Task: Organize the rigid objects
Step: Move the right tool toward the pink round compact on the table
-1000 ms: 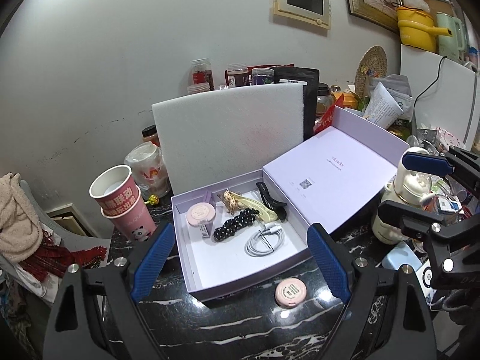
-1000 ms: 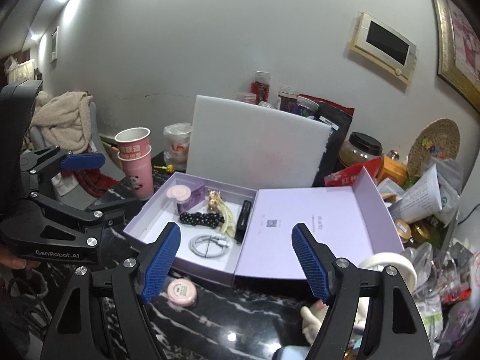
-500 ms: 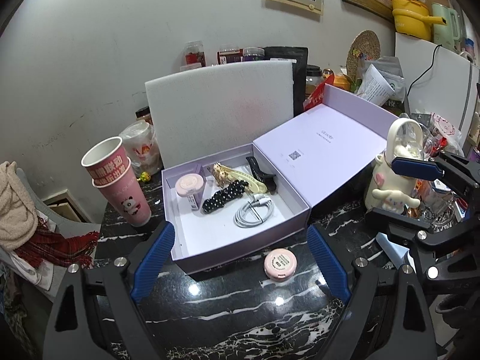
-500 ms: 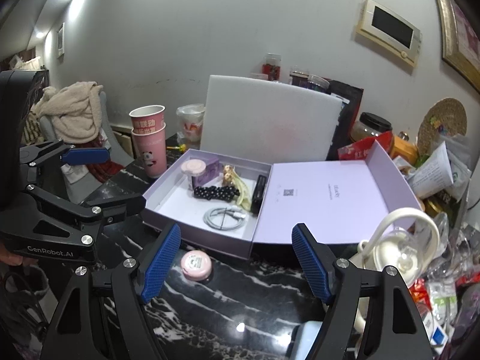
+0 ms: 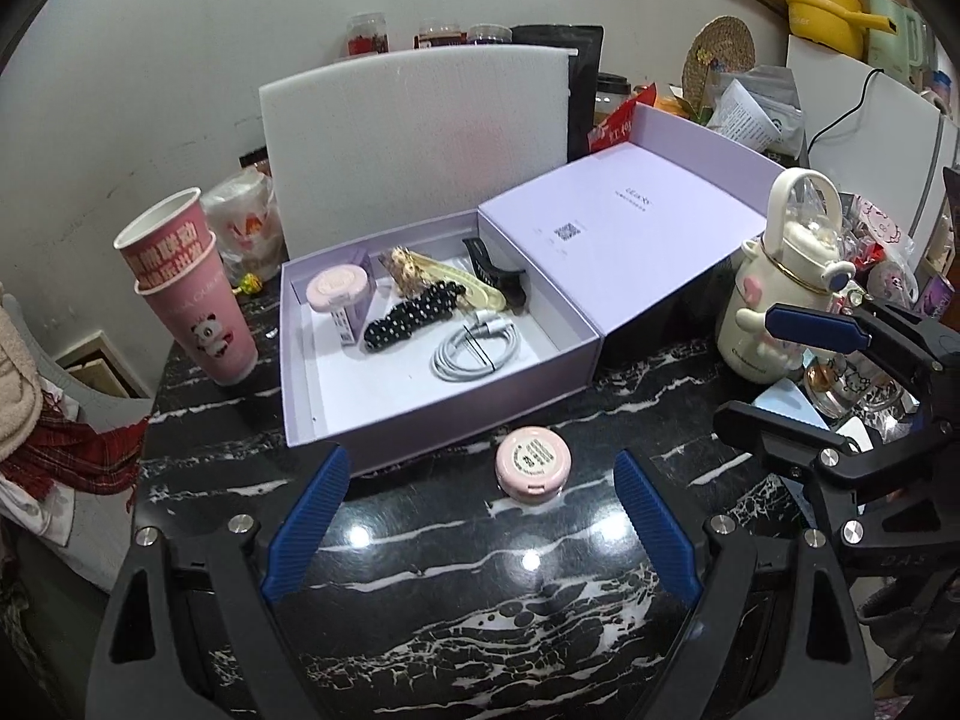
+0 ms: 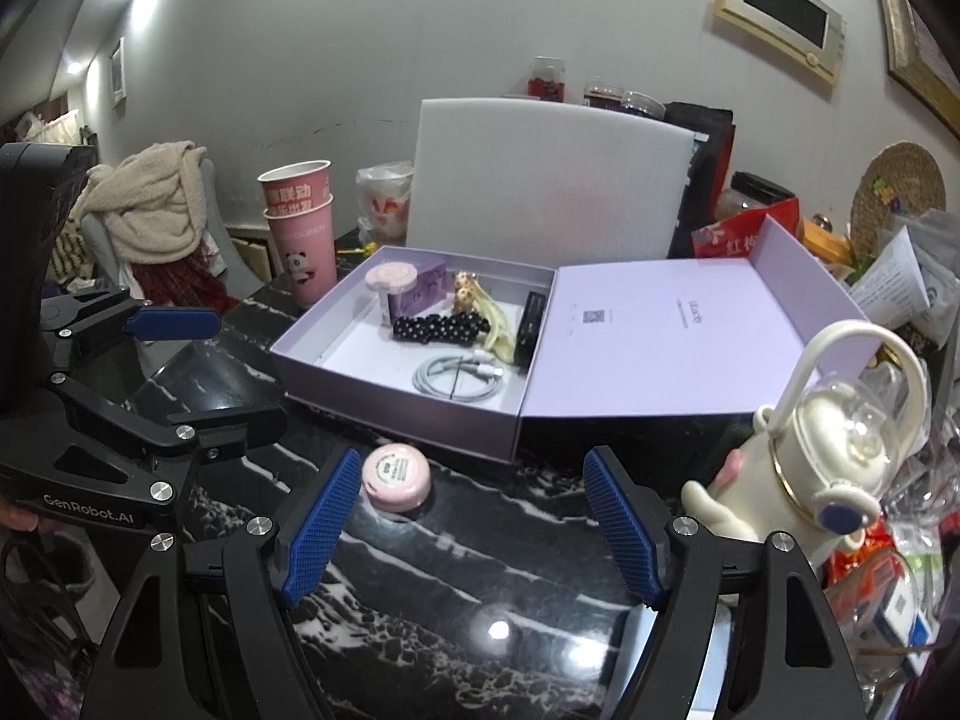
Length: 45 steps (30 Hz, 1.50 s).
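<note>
An open lilac box [image 5: 432, 420] [image 6: 396, 402] sits on the black marble table, its lid [image 5: 618, 228] [image 6: 678, 336] folded out to the right. Inside lie a pink round case on a purple carton [image 5: 337, 291], a black beaded hair piece [image 5: 414, 315], a coiled white cable [image 5: 477, 351] [image 6: 459, 378] and a black claw clip [image 5: 498, 276]. A second pink round compact [image 5: 531, 463] [image 6: 396, 474] rests on the table in front of the box. My left gripper [image 5: 480, 519] hovers open just short of it. My right gripper [image 6: 471, 516] is open too, the compact by its left finger.
Stacked pink paper cups [image 5: 192, 294] stand left of the box, a white foam sheet [image 5: 414, 138] behind it. A cream character bottle [image 5: 780, 288] [image 6: 822, 450] stands at the right amid clutter. A chair with cloths [image 6: 156, 216] is beyond the left table edge.
Both grippers have come down and tilted toward the table, so the box and the pink compact sit higher and larger in view. Neither gripper's opening has changed.
</note>
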Available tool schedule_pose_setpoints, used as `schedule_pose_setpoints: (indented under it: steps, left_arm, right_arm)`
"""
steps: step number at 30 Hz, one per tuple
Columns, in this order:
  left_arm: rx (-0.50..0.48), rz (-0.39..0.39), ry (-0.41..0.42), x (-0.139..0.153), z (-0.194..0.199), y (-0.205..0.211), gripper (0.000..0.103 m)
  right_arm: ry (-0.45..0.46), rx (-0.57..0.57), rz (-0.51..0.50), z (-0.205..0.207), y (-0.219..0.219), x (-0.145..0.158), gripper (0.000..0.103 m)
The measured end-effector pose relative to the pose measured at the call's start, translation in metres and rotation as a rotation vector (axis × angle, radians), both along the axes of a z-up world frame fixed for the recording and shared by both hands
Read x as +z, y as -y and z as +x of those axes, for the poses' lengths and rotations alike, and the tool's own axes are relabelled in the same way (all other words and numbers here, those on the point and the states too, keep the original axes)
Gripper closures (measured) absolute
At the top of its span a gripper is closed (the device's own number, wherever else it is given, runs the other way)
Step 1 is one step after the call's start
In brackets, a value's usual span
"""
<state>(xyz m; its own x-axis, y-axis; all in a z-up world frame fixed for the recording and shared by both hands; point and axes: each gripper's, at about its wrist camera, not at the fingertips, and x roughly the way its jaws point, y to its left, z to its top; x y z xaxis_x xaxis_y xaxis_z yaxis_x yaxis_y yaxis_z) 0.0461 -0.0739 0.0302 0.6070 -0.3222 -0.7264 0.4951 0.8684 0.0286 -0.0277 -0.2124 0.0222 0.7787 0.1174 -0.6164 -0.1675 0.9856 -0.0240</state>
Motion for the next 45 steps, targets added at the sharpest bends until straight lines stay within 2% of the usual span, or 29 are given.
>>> schedule_pose_setpoints:
  steps: [19, 28, 37, 45]
  left_arm:
    - [-0.002, 0.005, -0.14, -0.048, 0.014, -0.005, 0.012]
    - [-0.013, 0.024, -0.16, -0.07, 0.024, -0.009, 0.012]
    - [-0.109, 0.041, -0.133, -0.081, 0.034, -0.004, 0.013]
    - [-0.181, 0.035, -0.19, -0.096, 0.051, 0.002, 0.022]
  right_arm:
    - [-0.115, 0.022, 0.049, 0.021, -0.003, -0.049, 0.026]
    - [-0.165, 0.038, 0.042, 0.039, -0.007, -0.069, 0.029]
    - [-0.214, 0.102, 0.013, 0.058, -0.015, -0.085, 0.032]
    - [-0.278, 0.153, 0.033, 0.076, -0.015, -0.098, 0.039]
